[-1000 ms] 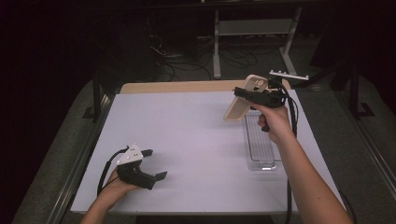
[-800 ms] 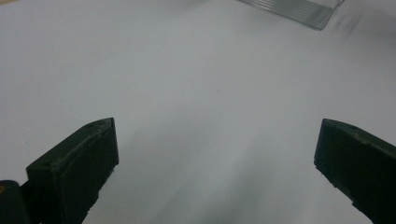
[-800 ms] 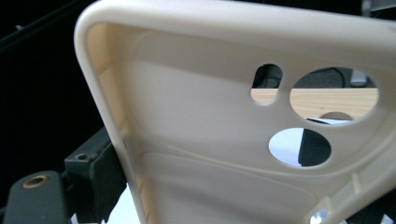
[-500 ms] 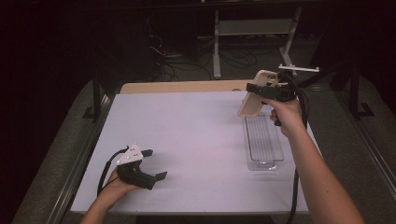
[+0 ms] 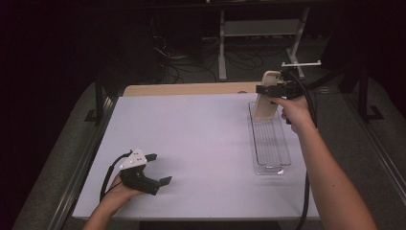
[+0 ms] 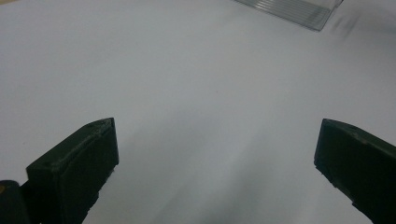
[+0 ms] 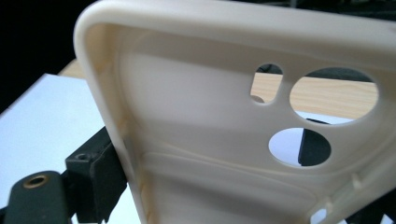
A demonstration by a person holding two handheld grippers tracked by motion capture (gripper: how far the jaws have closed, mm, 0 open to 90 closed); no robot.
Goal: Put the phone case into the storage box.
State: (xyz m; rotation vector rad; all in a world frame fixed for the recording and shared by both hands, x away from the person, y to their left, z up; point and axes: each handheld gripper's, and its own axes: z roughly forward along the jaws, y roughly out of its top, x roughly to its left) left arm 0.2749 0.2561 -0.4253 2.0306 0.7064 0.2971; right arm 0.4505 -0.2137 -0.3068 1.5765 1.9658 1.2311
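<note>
Since the earlier high view, the right gripper point(image 5: 266, 89) has been carried farther right and toward the far end of the counter point(image 5: 201, 139), taking the cream phone case point(image 5: 265, 100) with it; the left gripper point(image 5: 155, 168) has been left where it was. In the high view the phone case is held raised and roughly upright above the far end of the clear tray point(image 5: 283, 165), a long see-through container lying lengthwise near the right edge of the counter; whether the lower end of the case touches the tray cannot be told. In the right gripper view the phone case point(image 7: 201, 121) is seen from its hollow inner side, with round camera cut-outs near one corner, and a black jaw is pressed against its side wall, so the right gripper is judged to be clamped across the width of the case; that grip would keep the long side free to be lowered into the narrow tray. The left gripper is rested on the near left part of the counter, well apart from the tray; in the left gripper view its jaws are spread wide with nothing but bare white counter point(image 6: 201, 93) between them and one end of the clear tray point(image 6: 299, 10) far off, which suggests it is parked out of the way.
</note>
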